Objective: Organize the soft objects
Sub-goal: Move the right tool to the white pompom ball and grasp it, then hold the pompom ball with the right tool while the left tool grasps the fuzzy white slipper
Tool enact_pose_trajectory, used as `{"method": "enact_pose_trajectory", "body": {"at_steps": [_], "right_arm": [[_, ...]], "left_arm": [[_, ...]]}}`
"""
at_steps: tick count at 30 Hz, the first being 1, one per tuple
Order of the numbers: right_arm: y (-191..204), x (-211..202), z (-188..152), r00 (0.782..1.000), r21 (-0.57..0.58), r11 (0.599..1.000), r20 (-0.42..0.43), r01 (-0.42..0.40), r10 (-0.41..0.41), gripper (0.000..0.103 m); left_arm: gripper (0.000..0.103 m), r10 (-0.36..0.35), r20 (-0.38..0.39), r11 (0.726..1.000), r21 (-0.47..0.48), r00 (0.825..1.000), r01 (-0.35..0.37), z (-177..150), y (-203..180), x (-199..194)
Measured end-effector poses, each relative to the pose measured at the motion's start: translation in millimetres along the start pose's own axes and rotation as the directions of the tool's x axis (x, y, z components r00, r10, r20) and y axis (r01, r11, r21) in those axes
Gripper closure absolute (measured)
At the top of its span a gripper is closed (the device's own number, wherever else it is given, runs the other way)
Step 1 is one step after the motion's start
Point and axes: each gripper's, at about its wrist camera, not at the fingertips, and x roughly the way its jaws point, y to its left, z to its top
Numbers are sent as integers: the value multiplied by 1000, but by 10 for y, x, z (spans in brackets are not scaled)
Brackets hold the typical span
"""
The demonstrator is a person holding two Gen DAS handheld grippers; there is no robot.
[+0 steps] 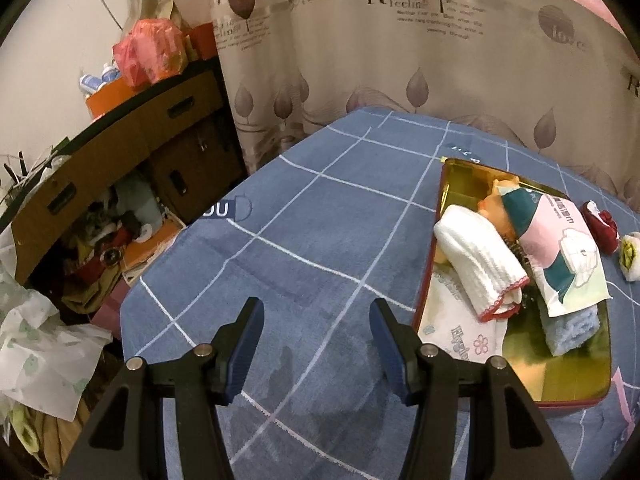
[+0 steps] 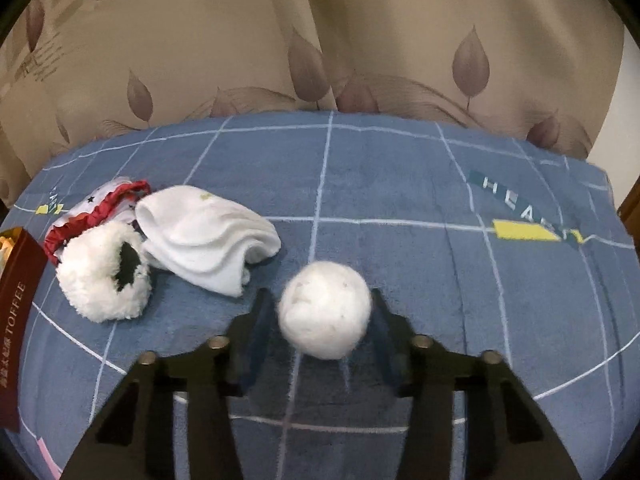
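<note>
In the right wrist view a white fluffy ball [image 2: 325, 309] sits between the fingers of my right gripper [image 2: 322, 312]. Both pads touch its sides, so the gripper is shut on it, just over the blue checked blanket [image 2: 400, 264]. To the left lie a white fleecy cuff [image 2: 98, 284], a folded white sock [image 2: 204, 236] and a red-frilled starred cloth [image 2: 96, 202]. In the left wrist view my left gripper [image 1: 316, 312] is open and holds nothing. It hangs over the blanket [image 1: 304, 216], left of a gold tin [image 1: 568, 376] that holds a white rolled towel [image 1: 476, 256], tissue packs [image 1: 556, 248] and a blue cloth [image 1: 572, 332].
The dark red "TOFFEE" side of the tin [image 2: 16, 292] stands at the left edge of the right wrist view. A red item [image 1: 600, 224] and a white flower [image 1: 632, 252] lie right of the tin. A leaf-print curtain [image 1: 400, 60] hangs behind the bed; cardboard boxes [image 1: 120, 152] and clutter fill the left.
</note>
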Motion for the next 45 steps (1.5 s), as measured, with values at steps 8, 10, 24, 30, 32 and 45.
{"method": "enact_pose_trajectory", "body": {"at_steps": [8,10,24,30,32,45], "right_arm": [[-111,-220,-210,998,22,998,31,-61,60,78],[-129,-299,-308,997,15,998,31,-66,66,78],[-237,-697,-793,999,-54,997,3,-53,53,78],[-220,-693,-796,999,-56,997,4,-53,54,76],[-230,-693,-801,998,-52,997,5,-58,58,75],[-247,-694,-805,997,-42,996,3,-77,77,73]], "left_arm": [[47,-7,15,1000,0,1000,7,12,-11,-17],[47,-10,19,1000,4,1000,10,15,-27,-25],[47,-198,27,963,190,980,189,20,-713,-403],[38,-377,19,890,282,926,357,167,-1573,-735],[38,-435,1,855,314,900,413,199,-1933,-797],[38,-578,-218,709,344,787,616,212,-3497,-469]]}}
